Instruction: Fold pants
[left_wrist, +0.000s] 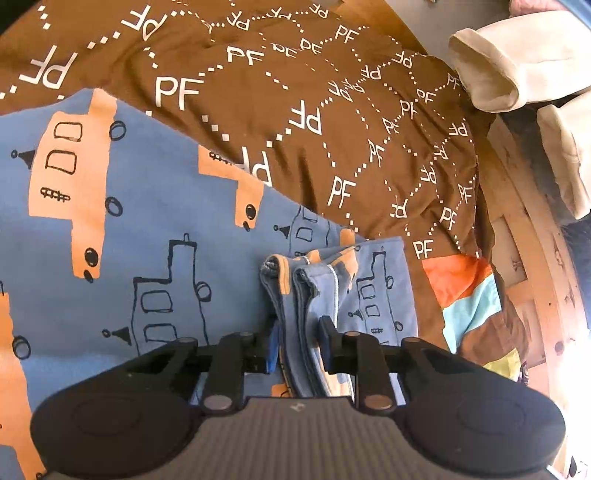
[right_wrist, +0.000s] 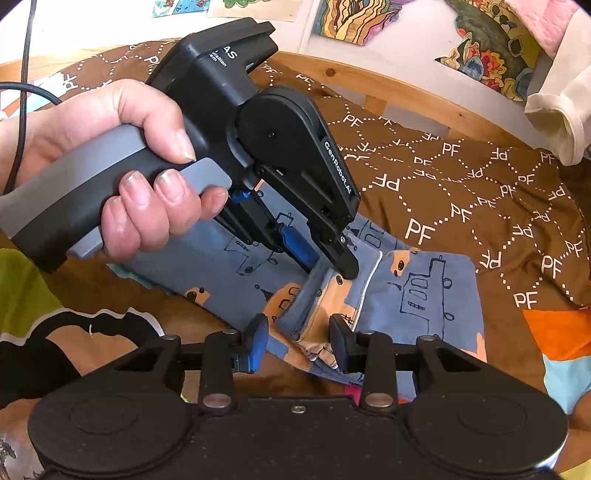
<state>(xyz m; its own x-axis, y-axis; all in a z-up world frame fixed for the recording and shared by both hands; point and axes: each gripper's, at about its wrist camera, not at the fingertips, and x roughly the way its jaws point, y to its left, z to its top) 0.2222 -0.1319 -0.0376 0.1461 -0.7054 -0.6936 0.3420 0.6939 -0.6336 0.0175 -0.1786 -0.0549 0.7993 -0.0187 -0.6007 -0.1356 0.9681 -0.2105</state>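
On brown bedspread (left_wrist: 295, 122): pants (left_wrist: 147, 229) bunched; left gripper (left_wrist: 297, 343) clamps hem, right gripper (right_wrist: 299, 341) apart around waistband; pad contact unclear.

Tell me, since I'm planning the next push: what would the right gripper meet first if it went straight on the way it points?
Probably the pants: their bunched edge already lies between the right gripper fingers. Just beyond sits the left gripper, though depth there is unclear.

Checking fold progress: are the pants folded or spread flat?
Partly folded: the blue pants lie doubled, layered edges bunched between both grippers' fingers.
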